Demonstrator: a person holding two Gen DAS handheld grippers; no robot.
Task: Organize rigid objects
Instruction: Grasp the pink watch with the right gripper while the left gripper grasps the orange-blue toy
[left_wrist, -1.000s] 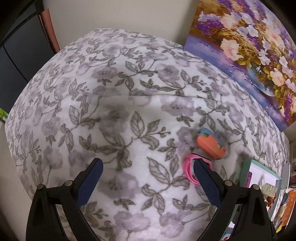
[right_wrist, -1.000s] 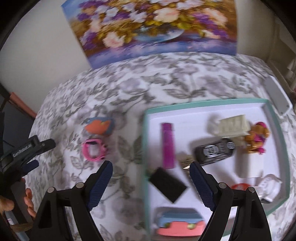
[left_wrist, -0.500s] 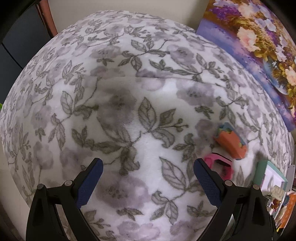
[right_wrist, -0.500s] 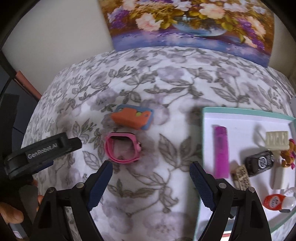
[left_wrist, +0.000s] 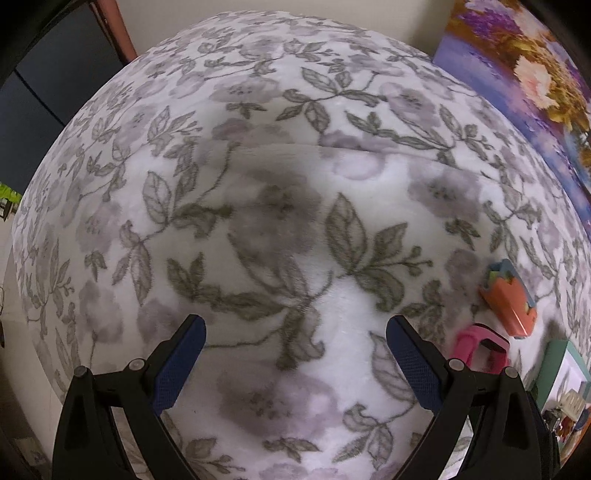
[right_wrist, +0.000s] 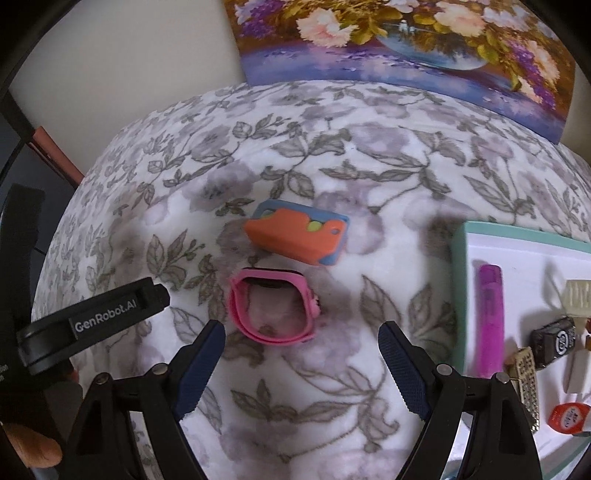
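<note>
A pink watch band (right_wrist: 273, 306) lies on the floral blanket, just ahead of my right gripper (right_wrist: 301, 345), which is open and empty with the band slightly left of its middle. An orange and blue block (right_wrist: 299, 234) lies just beyond the band. Both also show at the right edge of the left wrist view: the band (left_wrist: 480, 343) and the block (left_wrist: 508, 297). My left gripper (left_wrist: 295, 347) is open and empty over bare blanket, left of them. A teal-rimmed white tray (right_wrist: 460, 295) at the right holds a purple stick (right_wrist: 489, 317) and several small items.
A flower painting (right_wrist: 406, 48) leans on the wall behind the blanket. The left gripper's black body (right_wrist: 92, 325) shows at the left of the right wrist view. A dark cabinet (left_wrist: 44, 96) stands beyond the blanket's left edge.
My right gripper has swung left from over the tray to face the pink band and orange block. My left gripper has shifted left and closer to the blanket, leaving the objects at its right edge.
</note>
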